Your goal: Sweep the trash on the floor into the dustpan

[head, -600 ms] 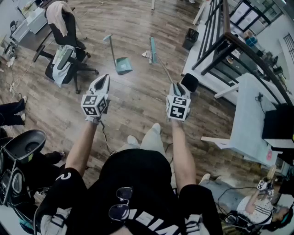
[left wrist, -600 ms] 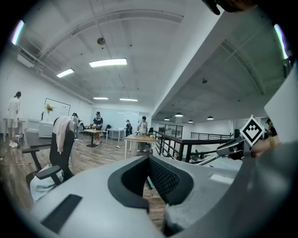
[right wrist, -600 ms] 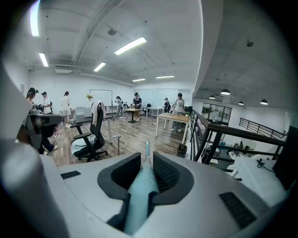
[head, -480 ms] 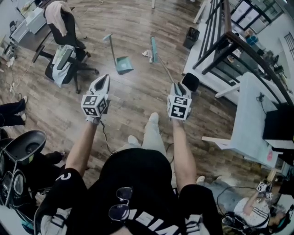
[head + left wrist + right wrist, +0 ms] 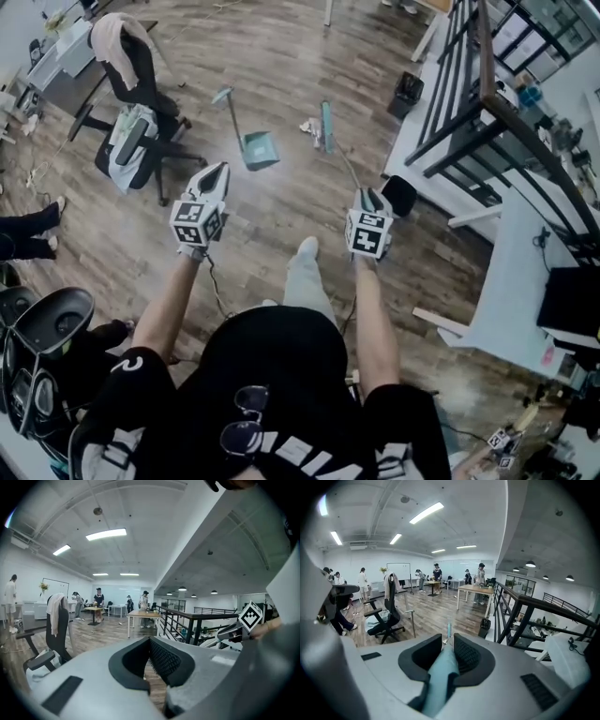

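Note:
A teal broom lies out ahead on the wooden floor, its head (image 5: 326,127) beside a small heap of pale trash (image 5: 308,126). The broom's thin handle (image 5: 349,169) runs back to my right gripper (image 5: 371,199), which is shut on it. In the right gripper view the teal handle (image 5: 440,677) fills the gap between the jaws. A teal dustpan (image 5: 260,147) stands left of the trash, its long handle (image 5: 228,111) tilted away. My left gripper (image 5: 212,178) hovers near the dustpan, short of it. Its jaws (image 5: 150,641) are shut with nothing between them.
An office chair (image 5: 139,131) draped with clothes stands at the left. A black bin (image 5: 406,92) and a dark metal railing (image 5: 469,103) border the right, with a white table (image 5: 520,262) behind them. Another dark chair (image 5: 52,305) is at my lower left.
The person has stepped forward, one leg now ahead. Broom, trash and dustpan sit nearer to both grippers. The right gripper still holds the handle; the left stays shut on nothing.

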Available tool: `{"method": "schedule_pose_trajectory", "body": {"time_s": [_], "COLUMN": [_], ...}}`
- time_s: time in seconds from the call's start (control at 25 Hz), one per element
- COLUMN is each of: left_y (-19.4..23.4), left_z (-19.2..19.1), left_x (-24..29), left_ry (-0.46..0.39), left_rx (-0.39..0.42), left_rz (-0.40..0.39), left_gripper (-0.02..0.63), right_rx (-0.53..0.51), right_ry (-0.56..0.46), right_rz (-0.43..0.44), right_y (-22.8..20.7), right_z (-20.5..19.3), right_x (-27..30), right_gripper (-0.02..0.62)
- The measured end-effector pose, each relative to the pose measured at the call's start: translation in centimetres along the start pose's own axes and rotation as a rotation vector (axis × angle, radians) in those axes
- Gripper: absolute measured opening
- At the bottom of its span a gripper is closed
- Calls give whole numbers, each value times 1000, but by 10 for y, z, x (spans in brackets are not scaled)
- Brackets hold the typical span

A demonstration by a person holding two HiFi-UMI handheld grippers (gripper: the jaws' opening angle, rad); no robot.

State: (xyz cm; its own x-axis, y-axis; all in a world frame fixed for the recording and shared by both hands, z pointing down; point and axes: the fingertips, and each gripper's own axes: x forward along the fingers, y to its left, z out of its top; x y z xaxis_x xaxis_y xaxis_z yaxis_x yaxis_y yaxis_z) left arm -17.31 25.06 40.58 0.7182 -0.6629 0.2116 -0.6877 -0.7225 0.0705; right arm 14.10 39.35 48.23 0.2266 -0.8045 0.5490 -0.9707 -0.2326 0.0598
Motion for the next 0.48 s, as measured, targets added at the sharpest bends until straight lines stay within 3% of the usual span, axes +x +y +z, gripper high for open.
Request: {"method": "schedule_pose_trajectory", "body": {"time_s": [0.28, 0.48], "left_y": [8, 7], "left_z": [30, 47], "left_x": [105, 154], "left_ry": [27, 31], "left_rx": [-2, 3], "left_rz": [9, 27], "left_gripper": [-2, -2], "right_rx": [8, -4], "right_ry": [66, 49], "right_rz": [31, 42], "right_y": [-42, -69], "right_z": [33, 61], "right_x": [86, 129], "right_gripper": [75, 75]}}
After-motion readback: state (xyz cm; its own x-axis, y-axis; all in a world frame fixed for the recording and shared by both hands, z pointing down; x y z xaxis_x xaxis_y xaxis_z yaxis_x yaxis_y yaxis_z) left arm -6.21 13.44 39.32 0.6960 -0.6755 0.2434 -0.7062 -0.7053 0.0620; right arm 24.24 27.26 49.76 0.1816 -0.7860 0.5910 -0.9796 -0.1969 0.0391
